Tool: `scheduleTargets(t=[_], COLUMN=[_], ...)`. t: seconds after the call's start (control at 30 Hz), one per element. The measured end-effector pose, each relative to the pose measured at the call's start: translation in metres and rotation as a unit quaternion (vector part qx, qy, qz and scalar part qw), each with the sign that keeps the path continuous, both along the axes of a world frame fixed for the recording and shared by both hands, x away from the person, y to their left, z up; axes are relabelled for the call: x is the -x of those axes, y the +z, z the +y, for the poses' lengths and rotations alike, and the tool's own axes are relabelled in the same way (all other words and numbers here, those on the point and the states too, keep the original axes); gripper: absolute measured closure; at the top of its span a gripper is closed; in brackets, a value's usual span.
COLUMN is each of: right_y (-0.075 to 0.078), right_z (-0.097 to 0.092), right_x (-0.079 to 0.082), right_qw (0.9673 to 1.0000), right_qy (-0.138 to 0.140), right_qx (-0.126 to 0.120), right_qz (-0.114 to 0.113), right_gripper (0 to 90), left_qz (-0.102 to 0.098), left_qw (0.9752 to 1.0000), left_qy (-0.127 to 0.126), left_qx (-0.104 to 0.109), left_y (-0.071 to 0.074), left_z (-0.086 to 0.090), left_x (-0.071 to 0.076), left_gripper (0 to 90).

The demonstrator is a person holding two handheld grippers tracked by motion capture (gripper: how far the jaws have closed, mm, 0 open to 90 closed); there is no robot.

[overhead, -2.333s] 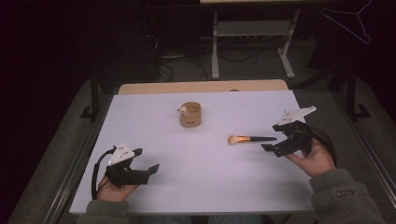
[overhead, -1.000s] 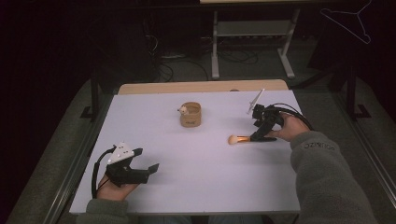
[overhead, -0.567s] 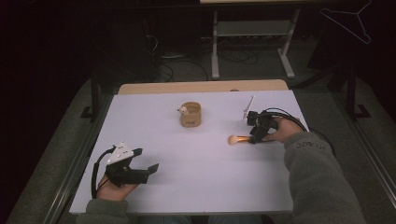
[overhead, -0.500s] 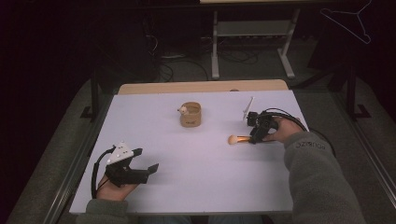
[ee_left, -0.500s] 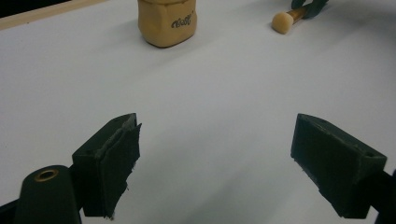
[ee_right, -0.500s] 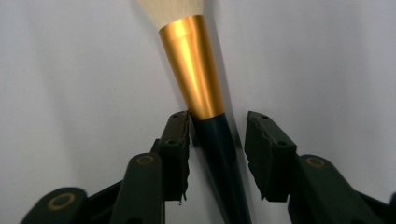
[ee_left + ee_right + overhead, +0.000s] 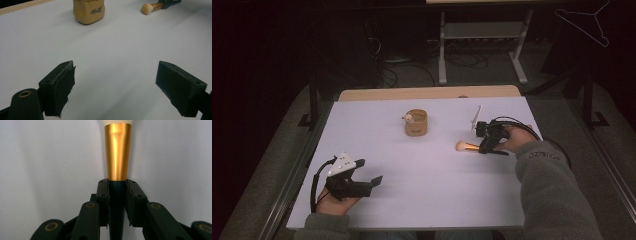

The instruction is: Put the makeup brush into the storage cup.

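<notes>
A makeup brush (image 7: 467,146) with a pale head, gold ferrule (image 7: 117,152) and black handle lies on the white table (image 7: 427,190) at the right. My right gripper (image 7: 486,146) has just been closing, and its jaws are now shut on the brush's black handle (image 7: 117,202) just behind the ferrule. A tan cup (image 7: 416,123) stands at the middle back; the left gripper view has the cup (image 7: 88,11) far ahead and the brush head (image 7: 147,8) to its right. Near the front left my left gripper (image 7: 371,184) rests open, with nothing between its pads (image 7: 63,86).
A wooden board edge (image 7: 427,93) runs along the table's far side. Beyond it stand a white metal frame (image 7: 482,35) and cables on the dark floor. A wire hanger (image 7: 584,22) hangs at the top right.
My right hand came in from the right side to the brush's handle and lowered over it, and its jaws closed on the handle. The left hand kept still.
</notes>
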State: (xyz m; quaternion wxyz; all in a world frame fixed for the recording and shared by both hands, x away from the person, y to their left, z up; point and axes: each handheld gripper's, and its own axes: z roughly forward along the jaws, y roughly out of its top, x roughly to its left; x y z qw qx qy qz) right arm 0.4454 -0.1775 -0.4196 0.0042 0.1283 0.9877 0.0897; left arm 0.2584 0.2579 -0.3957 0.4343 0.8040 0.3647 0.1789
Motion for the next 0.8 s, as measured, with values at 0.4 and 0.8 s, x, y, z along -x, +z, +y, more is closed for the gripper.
scheduleTargets(t=[0.4,0.8], right_y=[0.002,0.024], right_z=[-0.005,-0.017], right_x=[-0.001,0.012], right_qw=[0.9997,0.9964], right_qy=[-0.018,-0.043], right_qx=[-0.013,-0.072], right_qz=[0.015,-0.013], right_gripper=[74.0,74.0], left_qz=[0.001,0.003], left_qw=[1.0000,1.0000], left_qy=[0.003,-0.001], left_qx=[0.003,-0.001], left_y=[-0.001,-0.001], left_z=[0.001,-0.001], left_x=[-0.001,-0.001], left_gripper=[15.0,15.2])
